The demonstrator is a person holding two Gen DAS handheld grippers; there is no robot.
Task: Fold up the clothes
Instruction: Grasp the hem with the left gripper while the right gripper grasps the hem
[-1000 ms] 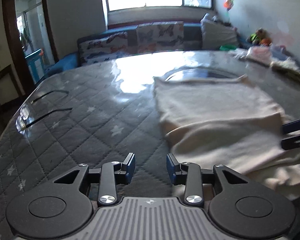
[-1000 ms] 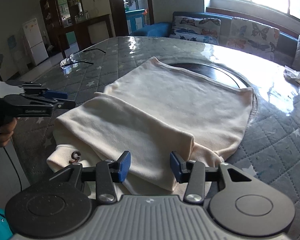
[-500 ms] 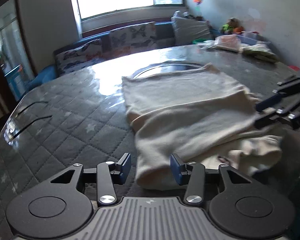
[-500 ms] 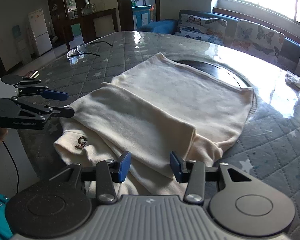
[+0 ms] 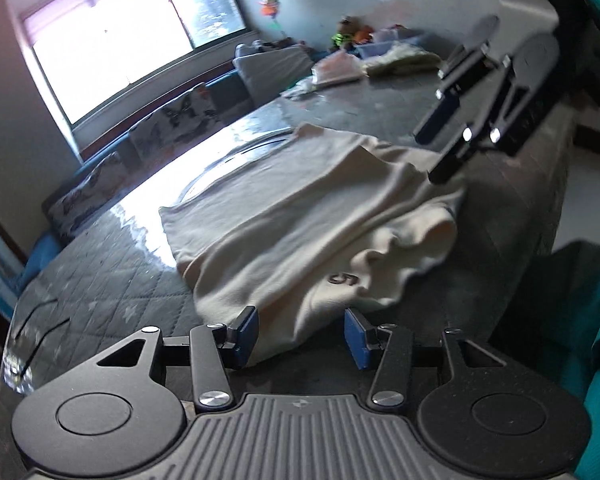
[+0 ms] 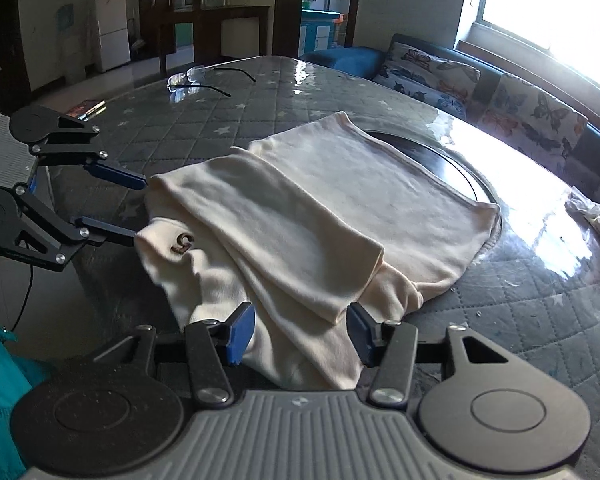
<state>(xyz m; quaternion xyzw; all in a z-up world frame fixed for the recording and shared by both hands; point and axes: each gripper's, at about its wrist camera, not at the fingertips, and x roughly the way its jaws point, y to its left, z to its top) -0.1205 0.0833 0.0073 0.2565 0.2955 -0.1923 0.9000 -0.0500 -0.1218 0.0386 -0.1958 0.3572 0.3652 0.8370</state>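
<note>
cream garment (image 6: pixel 320 216) bearing a small brown "5" mark (image 6: pixel 182 243), lying on a dark grey quilted surface (image 6: pixel 284 108) patterned with pale stars. black grippers with blue pads on their fingers (image 6: pixel 242 330); teal sleeve (image 6: pixel 0 364) at the lower left. blue sofa (image 6: pixel 340 56) with cushions (image 6: pixel 432 76) printed in butterflies; white refrigerator (image 6: pixel 111 26).

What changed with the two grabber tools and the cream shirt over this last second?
The left gripper swung from the bare quilted table over to the cream shirt's near left corner; the right gripper closed in on the near right edge. Both are open, gripping nothing. The shirt and the glasses stayed put.
</note>
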